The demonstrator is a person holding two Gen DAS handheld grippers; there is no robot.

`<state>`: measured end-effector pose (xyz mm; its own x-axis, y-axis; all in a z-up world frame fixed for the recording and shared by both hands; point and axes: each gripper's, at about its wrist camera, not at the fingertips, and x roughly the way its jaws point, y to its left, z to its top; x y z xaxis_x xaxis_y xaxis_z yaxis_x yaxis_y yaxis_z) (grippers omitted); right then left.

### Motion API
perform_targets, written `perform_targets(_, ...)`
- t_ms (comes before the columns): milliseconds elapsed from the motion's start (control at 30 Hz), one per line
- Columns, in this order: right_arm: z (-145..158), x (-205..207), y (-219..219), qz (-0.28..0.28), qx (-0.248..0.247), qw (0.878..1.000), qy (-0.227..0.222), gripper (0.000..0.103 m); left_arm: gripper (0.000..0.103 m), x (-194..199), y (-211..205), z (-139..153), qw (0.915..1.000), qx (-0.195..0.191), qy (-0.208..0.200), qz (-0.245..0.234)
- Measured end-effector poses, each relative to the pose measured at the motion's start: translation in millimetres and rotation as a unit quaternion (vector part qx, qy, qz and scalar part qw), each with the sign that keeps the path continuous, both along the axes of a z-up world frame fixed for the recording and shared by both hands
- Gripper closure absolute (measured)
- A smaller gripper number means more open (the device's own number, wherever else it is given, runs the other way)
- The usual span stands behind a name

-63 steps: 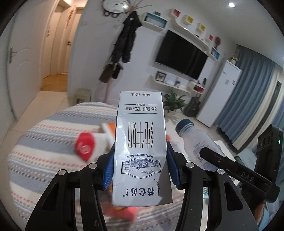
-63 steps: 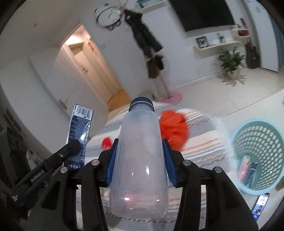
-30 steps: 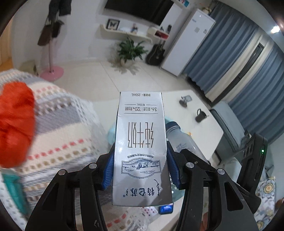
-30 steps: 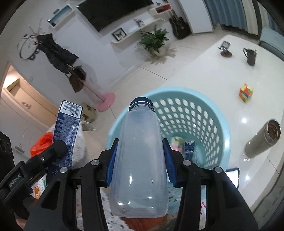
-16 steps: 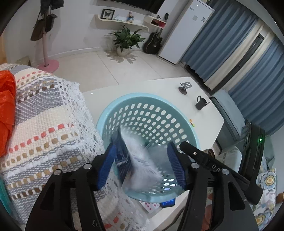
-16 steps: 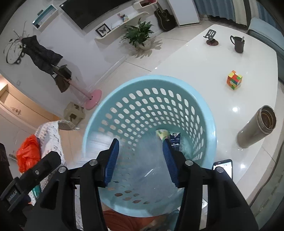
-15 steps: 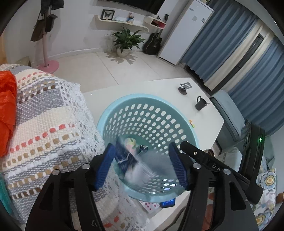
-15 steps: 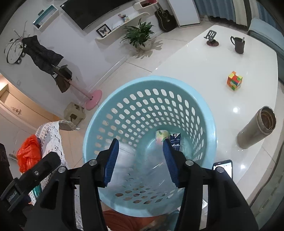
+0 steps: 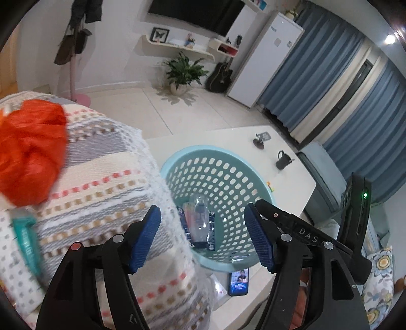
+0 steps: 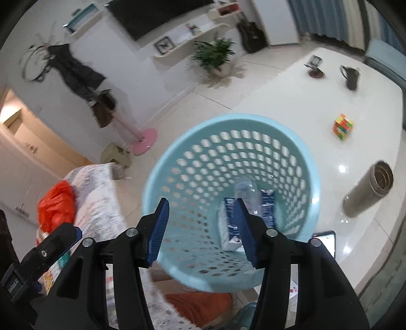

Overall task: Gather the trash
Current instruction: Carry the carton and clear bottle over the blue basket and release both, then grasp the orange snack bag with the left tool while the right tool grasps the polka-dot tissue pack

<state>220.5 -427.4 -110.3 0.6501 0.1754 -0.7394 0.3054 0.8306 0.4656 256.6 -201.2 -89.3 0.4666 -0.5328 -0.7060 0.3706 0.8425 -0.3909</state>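
Both grippers released, nothing between pads: left gripper (image 9: 203, 233), right gripper (image 10: 201, 228). Bottle (image 9: 199, 215) and carton (image 10: 228, 223) lie in basket (image 10: 310, 162) on worktop (image 10: 291, 101). Grippers aimed down over basket, likely for the drop. Orange bag (image 9: 30, 149) uncollected on striped cloth (image 9: 101, 177).

Ahead of the gripper, a white wall (image 9: 121, 38) carries a dark television (image 9: 192, 12) and floating shelves (image 9: 177, 47); a potted plant (image 9: 184, 73) and guitar (image 9: 220, 76) stand on the pale tiled floor (image 9: 162, 109); right of them, a white fridge (image 9: 266, 66) and blue curtains (image 9: 317, 76); a glossy white table (image 10: 291, 101) lies nearer.
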Motion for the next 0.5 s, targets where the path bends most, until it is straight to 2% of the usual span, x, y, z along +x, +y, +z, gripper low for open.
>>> perform_targets(200,43.2,-6.5,48.9,0.063,-0.035,0.996,-0.050,0.053,0.036,-31.8,48.2,31.4,0.9985,-0.014,-0.041,0.034)
perform_targets(367,67.6,-9.9,96.8,0.112,-0.047,0.990,-0.074,0.053,0.036,-63.8,110.1,55.9,0.9933,-0.016,-0.078,0.084)
perform_targets(500,79.3,-11.3,145.4,0.156,-0.061,0.982,-0.082,0.053,0.036,-82.4,161.3,65.0,0.9857,0.009,-0.092,0.141)
